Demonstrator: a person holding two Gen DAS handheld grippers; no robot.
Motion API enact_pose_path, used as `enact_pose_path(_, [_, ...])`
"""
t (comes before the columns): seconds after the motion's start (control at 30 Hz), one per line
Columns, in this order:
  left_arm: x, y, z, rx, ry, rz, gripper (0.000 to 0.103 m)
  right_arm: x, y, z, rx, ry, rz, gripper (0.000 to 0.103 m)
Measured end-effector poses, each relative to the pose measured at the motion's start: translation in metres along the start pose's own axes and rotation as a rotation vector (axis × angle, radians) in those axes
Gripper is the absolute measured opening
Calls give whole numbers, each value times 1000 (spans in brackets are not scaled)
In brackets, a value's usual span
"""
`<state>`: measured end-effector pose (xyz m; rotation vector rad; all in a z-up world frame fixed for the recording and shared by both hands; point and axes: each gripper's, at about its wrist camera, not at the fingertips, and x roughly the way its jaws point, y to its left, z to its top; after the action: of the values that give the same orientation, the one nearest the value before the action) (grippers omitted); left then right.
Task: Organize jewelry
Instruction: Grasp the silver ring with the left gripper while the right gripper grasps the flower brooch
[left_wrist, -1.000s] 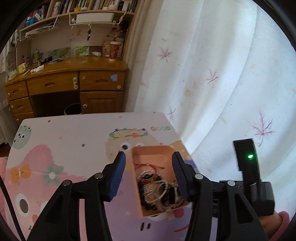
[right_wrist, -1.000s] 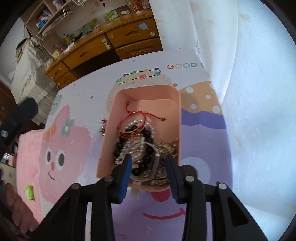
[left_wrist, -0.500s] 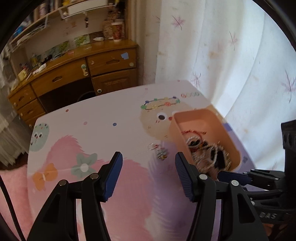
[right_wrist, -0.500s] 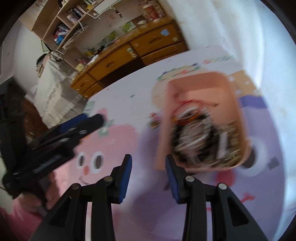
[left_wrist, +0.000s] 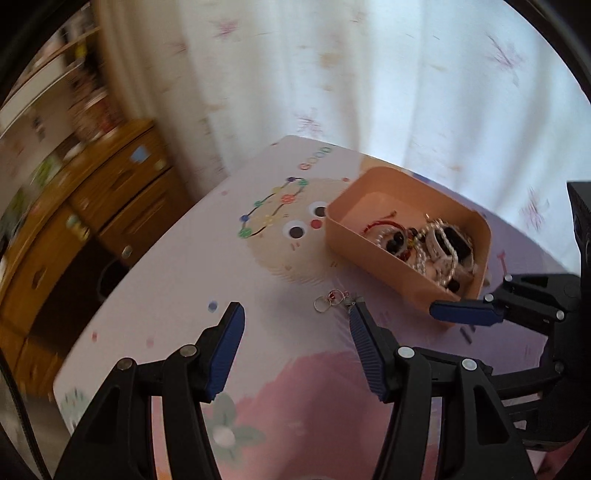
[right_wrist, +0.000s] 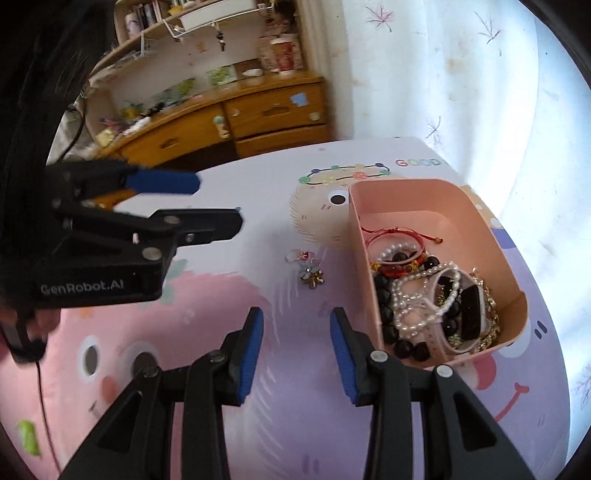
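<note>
A: Hovering over the cartoon-printed table (right_wrist: 229, 435), the right gripper (right_wrist: 296, 347) points down at bare tabletop, its blue pads spread apart with nothing between them.

B: And the left gripper (left_wrist: 295, 350)?

A: Its pads are spread wider, also empty. From the right wrist view it comes in from the left side, well apart from the right gripper, with a bit of the person's hand (right_wrist: 40, 321) behind its handle.

B: Where is the jewelry?

A: Most of it sits in the pink box (right_wrist: 436, 192), just to the right of and ahead of the right gripper. Inside are a red cord bracelet (right_wrist: 393, 233), a white bead bracelet (right_wrist: 406, 310), black beads (right_wrist: 384, 295) and a watch with a dark face (right_wrist: 472, 314), all piled toward the near end of the box.

B: Anything outside the box?

A: Yes, a small cluster of earrings (right_wrist: 308, 267) lies on the table ahead of the right gripper, between it and the box's left wall, touching neither. In the left wrist view the same earrings (left_wrist: 334, 298) lie just ahead of the left gripper's right-hand pad, and the box (left_wrist: 373, 254) is farther ahead and to the right.

B: Do the pads touch them?

A: I cannot tell; they look very close.
</note>
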<state>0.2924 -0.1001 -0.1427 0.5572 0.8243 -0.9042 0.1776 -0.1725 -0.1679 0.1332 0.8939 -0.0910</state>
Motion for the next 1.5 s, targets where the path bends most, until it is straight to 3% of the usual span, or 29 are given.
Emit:
enact_pose_path(0.23, [39, -1, 3, 218, 0, -170, 57, 29, 21, -2, 1, -24, -121, 37])
enact_pose_path(0.3, [47, -3, 2, 250, 4, -187, 54, 35, 25, 0, -5, -34, -161, 37])
enact_pose_path(0.37, [57, -5, 1, 273, 9, -201, 41, 42, 26, 1, 3, -34, -195, 36])
enact_pose_path(0.47, [72, -2, 1, 268, 19, -223, 35, 52, 27, 3, 19, -30, -225, 35])
enact_pose_path(0.73, [90, 6, 3, 231, 15, -292, 33, 64, 28, 10, 25, -37, -284, 31])
enact_pose_path(0.9, [98, 8, 2, 220, 35, -303, 15, 70, 23, 12, 53, -20, -296, 30])
enact_pose_path(1.13, [103, 9, -1, 210, 46, -319, 13, 73, 21, 13, 44, -19, -268, 29])
enact_pose_path(1.27, [103, 11, -1, 181, 42, -314, 12, 76, 19, 15, 20, -22, -248, 16])
enact_pose_path(1.5, [102, 12, -1, 156, 24, -301, 11, 80, 18, 19, -2, -23, -225, 16])
